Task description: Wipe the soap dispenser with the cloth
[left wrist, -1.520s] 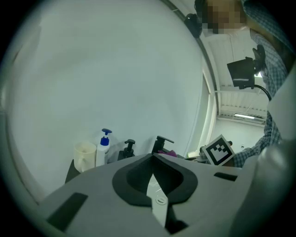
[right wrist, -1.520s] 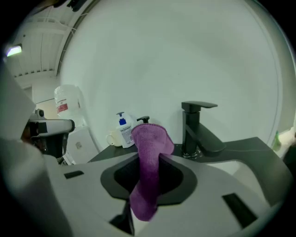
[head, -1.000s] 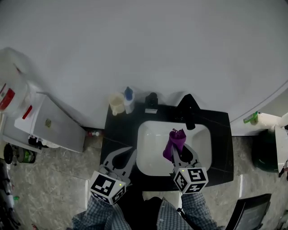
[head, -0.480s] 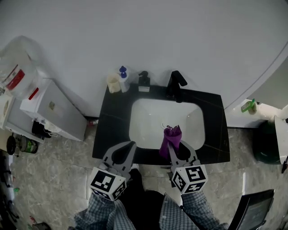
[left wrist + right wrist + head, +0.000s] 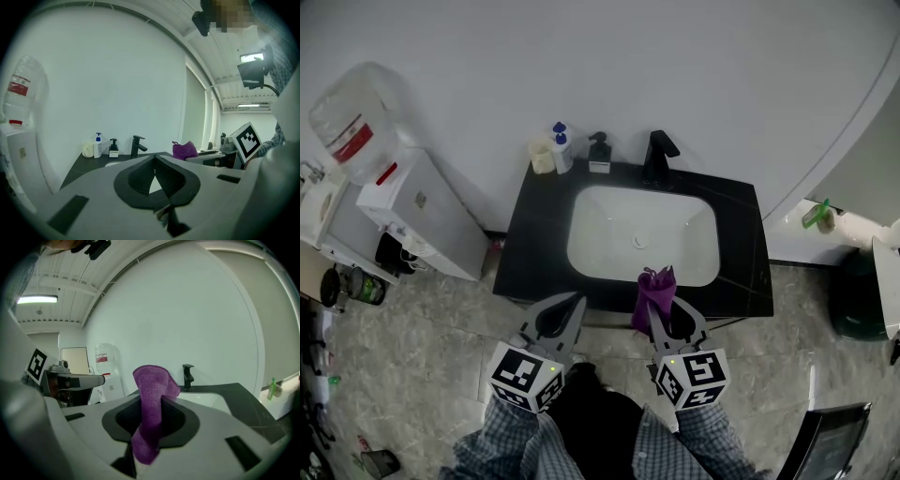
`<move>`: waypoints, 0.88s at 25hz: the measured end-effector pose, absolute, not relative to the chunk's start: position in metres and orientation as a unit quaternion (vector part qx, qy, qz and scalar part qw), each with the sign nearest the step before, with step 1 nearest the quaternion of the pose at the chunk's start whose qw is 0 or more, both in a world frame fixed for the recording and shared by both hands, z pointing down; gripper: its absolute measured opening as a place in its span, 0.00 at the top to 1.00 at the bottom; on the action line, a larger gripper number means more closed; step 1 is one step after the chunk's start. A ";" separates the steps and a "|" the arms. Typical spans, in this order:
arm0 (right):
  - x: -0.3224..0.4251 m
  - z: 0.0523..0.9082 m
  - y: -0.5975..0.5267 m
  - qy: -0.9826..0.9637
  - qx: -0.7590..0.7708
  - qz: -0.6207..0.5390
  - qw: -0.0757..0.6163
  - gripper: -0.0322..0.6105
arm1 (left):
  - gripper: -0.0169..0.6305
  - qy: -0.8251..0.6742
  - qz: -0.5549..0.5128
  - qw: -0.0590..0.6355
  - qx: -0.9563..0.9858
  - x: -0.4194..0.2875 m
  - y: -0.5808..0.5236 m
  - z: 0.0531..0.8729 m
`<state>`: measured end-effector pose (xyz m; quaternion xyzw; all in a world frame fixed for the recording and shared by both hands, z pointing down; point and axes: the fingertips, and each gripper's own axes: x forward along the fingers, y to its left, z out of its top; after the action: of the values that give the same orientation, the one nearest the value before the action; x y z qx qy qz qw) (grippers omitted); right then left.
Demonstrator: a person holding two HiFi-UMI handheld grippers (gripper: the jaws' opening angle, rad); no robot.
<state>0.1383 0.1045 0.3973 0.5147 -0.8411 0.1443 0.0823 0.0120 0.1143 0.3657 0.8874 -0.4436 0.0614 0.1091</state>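
Observation:
A black soap dispenser [image 5: 598, 153] stands at the back of the black counter [image 5: 542, 244], left of the black faucet [image 5: 656, 155]. It also shows far off in the left gripper view, as the dispenser [image 5: 113, 147]. Beside it are a white bottle with a blue pump [image 5: 560, 145] and a cream cup [image 5: 541, 156]. My right gripper [image 5: 661, 302] is shut on a purple cloth [image 5: 654, 289] and hovers just in front of the counter's front edge. The cloth [image 5: 149, 394] stands up between the jaws. My left gripper [image 5: 575, 302] is shut and holds nothing, level with the right one.
A white basin [image 5: 609, 267] fills the middle of the counter. A white water cooler [image 5: 417, 225] with a large bottle [image 5: 354, 122] stands to the left. At the right are a green bottle [image 5: 818, 214] on a white ledge and a dark bin [image 5: 853, 314].
Both grippers have drawn back from over the basin to in front of the counter's front edge. The cloth stays held in the right gripper.

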 end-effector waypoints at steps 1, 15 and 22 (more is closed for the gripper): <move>0.137 0.395 0.109 -0.841 0.516 0.145 0.079 0.81 | 0.96 -0.442 0.061 0.110 0.888 0.013 0.118 0.364; 0.082 0.373 0.136 -0.843 0.514 0.153 0.041 0.81 | 0.96 -0.406 0.058 0.114 0.905 0.009 0.136 0.352; 0.063 0.368 0.144 -0.845 0.513 0.145 0.045 0.81 | 0.96 -0.396 0.055 0.118 0.909 -0.001 0.142 0.353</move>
<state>0.0632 0.1436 0.3680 0.5134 -0.8445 0.1451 0.0454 -0.0011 0.1418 0.3532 0.9091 -0.3959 0.0545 0.1181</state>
